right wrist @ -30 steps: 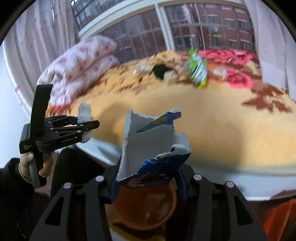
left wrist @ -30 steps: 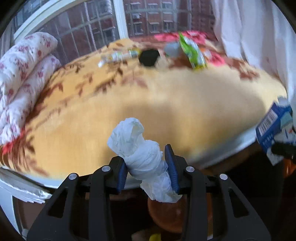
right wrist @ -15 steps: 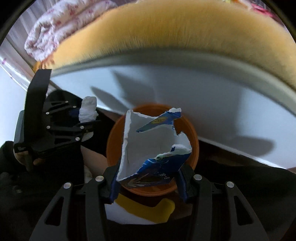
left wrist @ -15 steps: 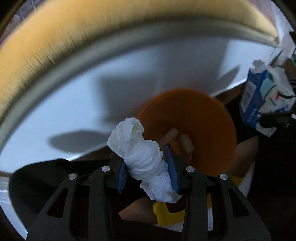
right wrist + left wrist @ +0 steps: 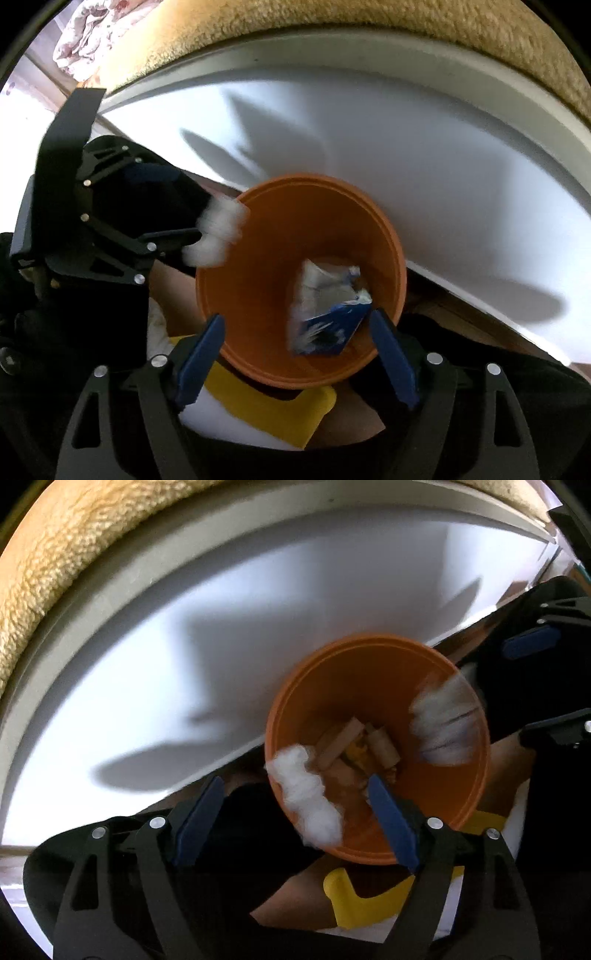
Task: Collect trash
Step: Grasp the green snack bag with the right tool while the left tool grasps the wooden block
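Over the orange bin, both the left gripper and the right gripper are being held with jaws spread, having just been opening, while the white tissue wad and the torn blue wrapper are being blurred in mid-drop, the bin's lower contents being hard to identify.

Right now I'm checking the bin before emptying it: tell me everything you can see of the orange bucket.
The orange bucket is round, smooth, plastic-looking, and tapers toward its base. It stands upright and open-topped on the floor by the white bed frame. Pale wooden blocks and something yellow lie at the bottom. A white tissue wad and a torn blue-and-white carton, both blurred, appear inside its mouth.
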`<act>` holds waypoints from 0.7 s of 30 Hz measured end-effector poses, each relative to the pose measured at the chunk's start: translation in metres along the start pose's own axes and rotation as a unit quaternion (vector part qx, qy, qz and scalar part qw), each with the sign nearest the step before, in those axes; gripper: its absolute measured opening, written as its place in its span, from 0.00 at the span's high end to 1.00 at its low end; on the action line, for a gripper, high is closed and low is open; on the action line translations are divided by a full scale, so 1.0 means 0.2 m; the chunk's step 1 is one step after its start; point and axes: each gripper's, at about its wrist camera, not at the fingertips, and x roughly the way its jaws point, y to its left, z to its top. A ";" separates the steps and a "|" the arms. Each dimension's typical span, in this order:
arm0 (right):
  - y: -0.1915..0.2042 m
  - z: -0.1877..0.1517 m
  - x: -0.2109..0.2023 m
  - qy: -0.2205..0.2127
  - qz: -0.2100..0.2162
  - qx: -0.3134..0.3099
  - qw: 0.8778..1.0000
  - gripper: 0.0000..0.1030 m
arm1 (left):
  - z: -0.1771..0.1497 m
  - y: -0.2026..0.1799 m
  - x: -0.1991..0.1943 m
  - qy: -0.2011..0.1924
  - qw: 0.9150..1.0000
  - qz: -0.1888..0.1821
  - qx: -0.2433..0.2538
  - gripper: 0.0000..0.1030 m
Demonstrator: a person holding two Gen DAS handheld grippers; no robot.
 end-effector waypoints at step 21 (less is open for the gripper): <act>-0.07 0.11 -0.76 -0.152 -0.019 0.002 0.988 0.19 | 0.09 0.20 -0.54 -0.127 0.990 -0.007 -0.056 0.16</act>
